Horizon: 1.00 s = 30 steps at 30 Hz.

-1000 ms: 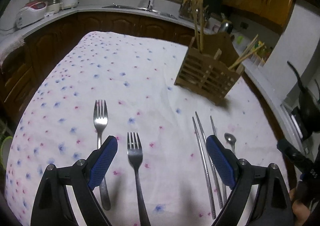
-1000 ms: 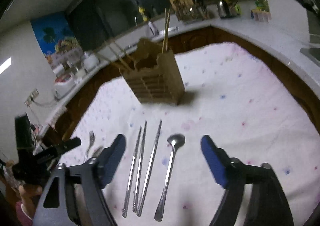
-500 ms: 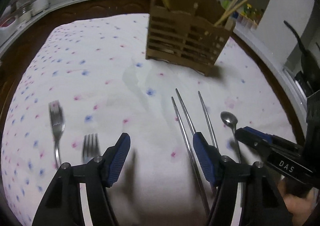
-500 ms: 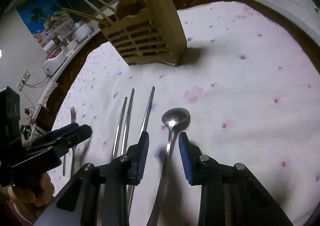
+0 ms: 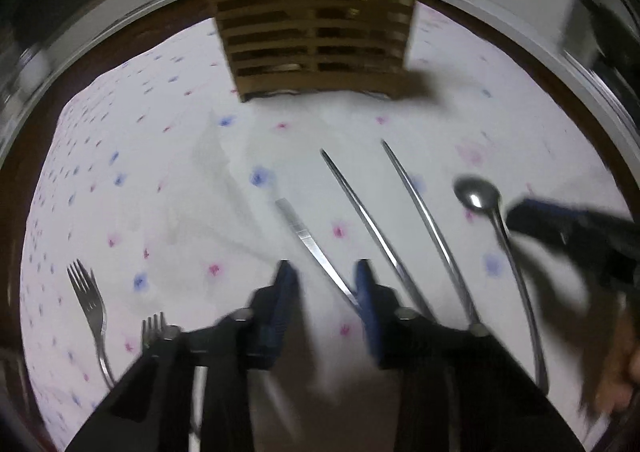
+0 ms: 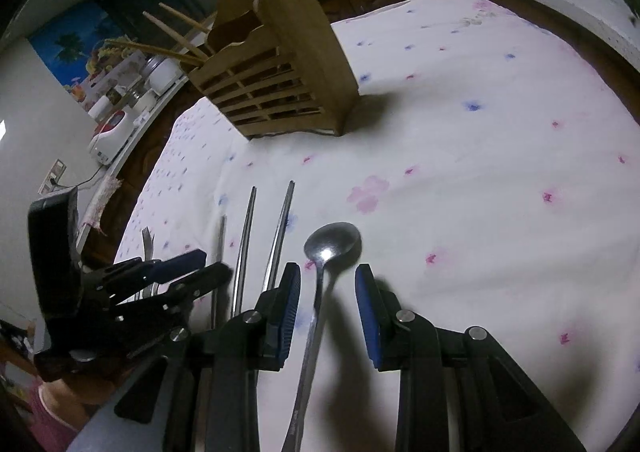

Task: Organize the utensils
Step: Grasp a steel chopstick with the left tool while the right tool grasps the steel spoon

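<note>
On the flowered cloth lie three steel chopsticks, a steel spoon and two forks. My left gripper is low over the cloth, half closed, with the leftmost chopstick running between its blue pads; the pads do not touch it. My right gripper straddles the spoon's handle, jaws apart, gripping nothing. The slatted wooden utensil holder stands upright beyond them, with wooden chopsticks sticking out of it.
The left gripper body shows at the left of the right wrist view. The right gripper shows at the right of the left wrist view. A kitchen counter with appliances rings the table.
Both grippers moved forward and down toward the cloth. The left jaws narrowed around the leftmost chopstick. The right jaws stay around the spoon handle, a bit wider than half a second ago.
</note>
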Available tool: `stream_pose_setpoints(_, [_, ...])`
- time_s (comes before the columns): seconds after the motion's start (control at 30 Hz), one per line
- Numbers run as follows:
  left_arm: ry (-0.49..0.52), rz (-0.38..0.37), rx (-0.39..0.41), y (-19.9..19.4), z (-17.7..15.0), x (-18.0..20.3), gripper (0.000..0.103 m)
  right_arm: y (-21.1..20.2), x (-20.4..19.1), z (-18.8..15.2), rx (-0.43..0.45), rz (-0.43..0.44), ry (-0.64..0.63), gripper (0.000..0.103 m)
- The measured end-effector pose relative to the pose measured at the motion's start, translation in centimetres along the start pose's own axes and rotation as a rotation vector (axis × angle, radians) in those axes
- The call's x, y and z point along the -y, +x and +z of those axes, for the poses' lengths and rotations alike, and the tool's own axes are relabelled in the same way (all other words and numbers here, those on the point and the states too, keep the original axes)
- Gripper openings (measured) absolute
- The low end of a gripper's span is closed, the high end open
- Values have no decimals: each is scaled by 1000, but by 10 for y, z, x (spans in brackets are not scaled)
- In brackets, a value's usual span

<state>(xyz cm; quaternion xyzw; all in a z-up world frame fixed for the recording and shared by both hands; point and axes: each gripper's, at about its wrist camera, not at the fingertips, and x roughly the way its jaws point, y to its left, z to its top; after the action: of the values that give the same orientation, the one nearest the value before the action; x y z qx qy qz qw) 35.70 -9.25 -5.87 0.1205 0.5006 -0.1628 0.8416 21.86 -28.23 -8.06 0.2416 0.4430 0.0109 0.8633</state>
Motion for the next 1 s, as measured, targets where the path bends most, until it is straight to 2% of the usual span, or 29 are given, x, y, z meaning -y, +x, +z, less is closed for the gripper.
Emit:
stream_pose_setpoints(0.1, [48,-49,-27,-3,-5,-9,20,2,-5,-1,-8,2,-23,29])
stream_pose_setpoints(0.23, [-47,-112,-48,-3,-1,-27,20,5,-8,0,-11,-14,-41,29])
stream_pose_setpoints(0.33, [-72,-90,-46,1,3,-26,19,9,-6,2,-20,-26,-42,29])
stream_pose_setpoints(0.4, [-25,-51,-34,1,6,-19,12,11,-5,4,-27,-33,-41,28])
stream_pose_setpoints(0.53, [89,-53,-10,0,3,-3,8,10,-2,5,-26,-34,-40,27])
stream_pose_setpoints(0.7, [20,-80,-59,0,5,-13,12,11,-1,5,-32,-34,-41,27])
stream_pose_setpoints(0.83, [36,-36,-70,1,11,-5,12,15,-4,7,-37,-49,-61,26])
stream_pose_setpoints(0.9, [15,-32,-62,3,13,-5,8,17,-6,8,-38,-58,-72,26])
stream_pose_setpoints(0.97, [7,-20,-55,3,14,-2,6,19,-10,8,-41,-82,-92,23])
stream_pose_setpoints(1.0, [14,-10,-51,2,13,1,5,19,-11,9,-45,-90,-98,18])
